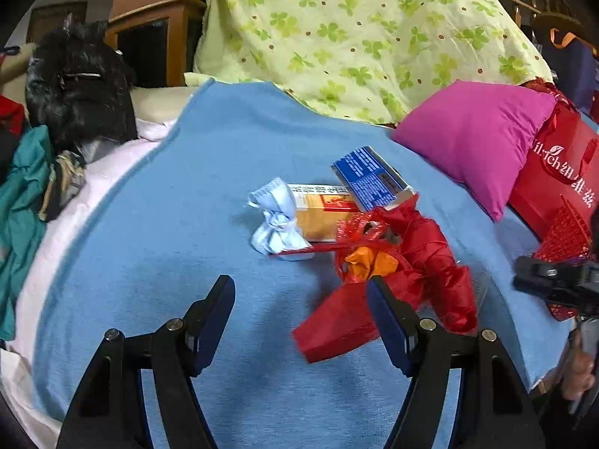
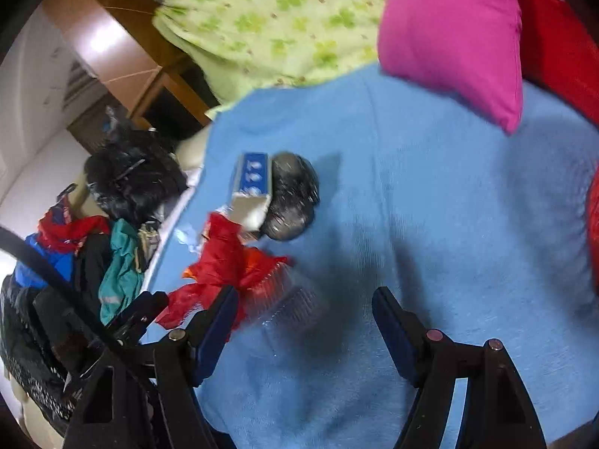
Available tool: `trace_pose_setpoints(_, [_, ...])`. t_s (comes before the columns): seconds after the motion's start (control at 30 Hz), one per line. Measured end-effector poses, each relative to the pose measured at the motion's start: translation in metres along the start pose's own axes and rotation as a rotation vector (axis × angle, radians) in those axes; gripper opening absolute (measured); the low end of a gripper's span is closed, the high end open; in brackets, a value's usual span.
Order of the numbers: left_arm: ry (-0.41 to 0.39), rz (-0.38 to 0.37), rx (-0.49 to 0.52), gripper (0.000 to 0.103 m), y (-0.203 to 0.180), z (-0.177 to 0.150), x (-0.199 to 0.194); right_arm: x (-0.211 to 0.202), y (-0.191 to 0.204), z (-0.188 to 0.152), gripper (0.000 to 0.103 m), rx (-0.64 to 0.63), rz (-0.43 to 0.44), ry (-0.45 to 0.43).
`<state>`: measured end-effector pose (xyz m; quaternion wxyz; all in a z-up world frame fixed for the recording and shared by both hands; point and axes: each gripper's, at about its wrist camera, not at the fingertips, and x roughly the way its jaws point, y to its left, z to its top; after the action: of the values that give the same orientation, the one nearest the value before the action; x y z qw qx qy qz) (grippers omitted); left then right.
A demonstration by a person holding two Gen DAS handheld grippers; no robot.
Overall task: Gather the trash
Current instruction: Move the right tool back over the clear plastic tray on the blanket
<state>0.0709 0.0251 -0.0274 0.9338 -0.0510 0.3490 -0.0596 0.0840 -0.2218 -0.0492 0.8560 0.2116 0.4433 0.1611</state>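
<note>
Blue blanket (image 1: pixel 187 224) lies bare beside red wrapper (image 1: pixel 411 262).

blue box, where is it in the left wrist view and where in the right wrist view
Left wrist view: the blue box lies right of centre, propped on a yellow box, above the red wrapping.
Right wrist view: the blue box sits left of centre, against a dark crumpled bag.
Shared landmark: the pink pillow, on the blue blanket.
</note>
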Motion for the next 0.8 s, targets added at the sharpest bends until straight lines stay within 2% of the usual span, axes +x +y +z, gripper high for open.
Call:
trace_pose_setpoints(0.13, [0.022, -0.028, 0.007, 0.072, -0.003, -0.004, 0.004, 0.019, 0.007, 0.0, 0.077, 0.026, -0.033, 0.026])
trace_pose_setpoints(0.27, [0.059, -0.054, 0.004, 0.052, -0.002, -0.009, 0.007, 0.036, 0.026, -0.001, 0.077, -0.01, -0.068, 0.042])
trace_pose_setpoints(0.37, [0.081, -0.076, 0.007, 0.045, -0.001, -0.012, 0.008, 0.046, 0.039, -0.004, 0.077, -0.072, -0.102, 0.048])
trace_pose_setpoints(0.53, [0.1, -0.068, -0.007, 0.045, 0.003, -0.014, 0.011, 0.043, 0.038, -0.006, 0.077, -0.115, -0.138, 0.049])
trace_pose_setpoints(0.8, [0.121, -0.045, -0.011, 0.045, 0.002, -0.015, 0.018, 0.006, -0.001, 0.004, 0.077, -0.088, -0.195, 0.004])
